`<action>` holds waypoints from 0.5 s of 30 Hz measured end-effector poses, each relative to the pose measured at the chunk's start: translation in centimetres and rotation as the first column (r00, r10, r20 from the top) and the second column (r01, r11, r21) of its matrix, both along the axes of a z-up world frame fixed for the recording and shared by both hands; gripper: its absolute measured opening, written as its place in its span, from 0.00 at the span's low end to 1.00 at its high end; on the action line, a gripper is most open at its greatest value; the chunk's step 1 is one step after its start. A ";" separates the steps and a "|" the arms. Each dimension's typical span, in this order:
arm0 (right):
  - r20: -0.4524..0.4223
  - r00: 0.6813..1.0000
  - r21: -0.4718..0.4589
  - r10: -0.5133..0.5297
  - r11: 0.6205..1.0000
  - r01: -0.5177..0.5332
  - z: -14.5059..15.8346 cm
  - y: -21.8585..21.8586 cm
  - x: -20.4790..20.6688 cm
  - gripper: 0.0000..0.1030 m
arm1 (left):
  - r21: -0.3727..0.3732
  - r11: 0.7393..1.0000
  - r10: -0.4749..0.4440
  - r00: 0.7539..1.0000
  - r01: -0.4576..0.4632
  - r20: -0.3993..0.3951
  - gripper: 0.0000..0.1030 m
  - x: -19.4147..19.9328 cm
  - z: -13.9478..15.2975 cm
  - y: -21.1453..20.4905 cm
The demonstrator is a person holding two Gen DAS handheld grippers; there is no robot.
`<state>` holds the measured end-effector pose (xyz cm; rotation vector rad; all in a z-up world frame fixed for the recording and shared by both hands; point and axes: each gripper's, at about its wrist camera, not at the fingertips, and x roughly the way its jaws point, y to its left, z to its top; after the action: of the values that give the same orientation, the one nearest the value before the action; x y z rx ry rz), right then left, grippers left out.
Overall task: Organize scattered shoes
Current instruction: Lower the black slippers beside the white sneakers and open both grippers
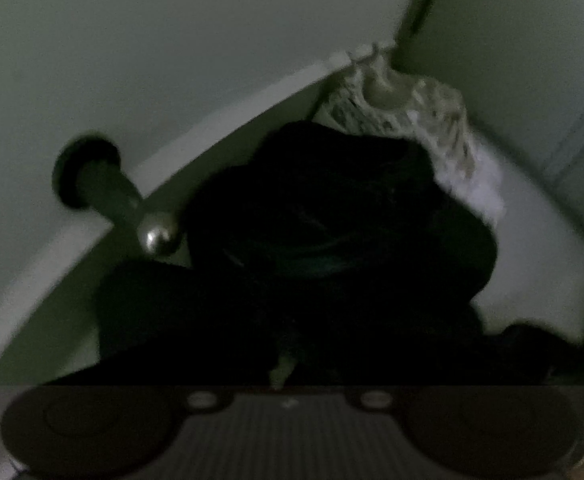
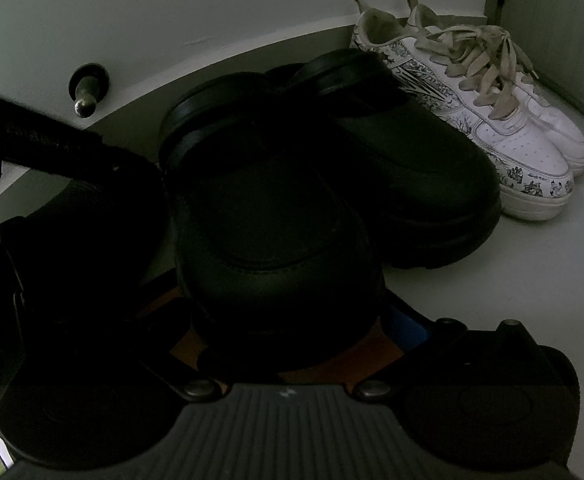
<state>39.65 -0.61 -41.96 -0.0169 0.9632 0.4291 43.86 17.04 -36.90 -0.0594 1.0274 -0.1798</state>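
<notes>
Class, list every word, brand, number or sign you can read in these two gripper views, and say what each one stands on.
No text can be read in either view.
White sneakers: black printed drawings along the sides, pictures only, no letters made out.
Black clogs: too dark to show any brand.
Dark strap at left: faint pale marks, too blurred to read.

Right gripper (image 2: 288, 344): black housing, ribbed grey centre plate, two silver screws (image 2: 199, 389) at its top corners, round black caps either side, orange and blue finger parts. Left gripper (image 1: 284, 364): same ribbed plate, matching screws, dark fingers.
</notes>
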 end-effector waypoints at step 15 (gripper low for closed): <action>0.023 1.000 0.025 -0.003 1.000 0.002 0.2 -1.0 -0.1 1.00 | 0.055 0.992 -0.116 0.993 0.116 -0.018 0.00 1.1 -1.5 -1.1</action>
<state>39.59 -1.66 -41.77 0.0020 0.9350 0.4380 44.97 15.93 -38.44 0.0504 1.0503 -0.2565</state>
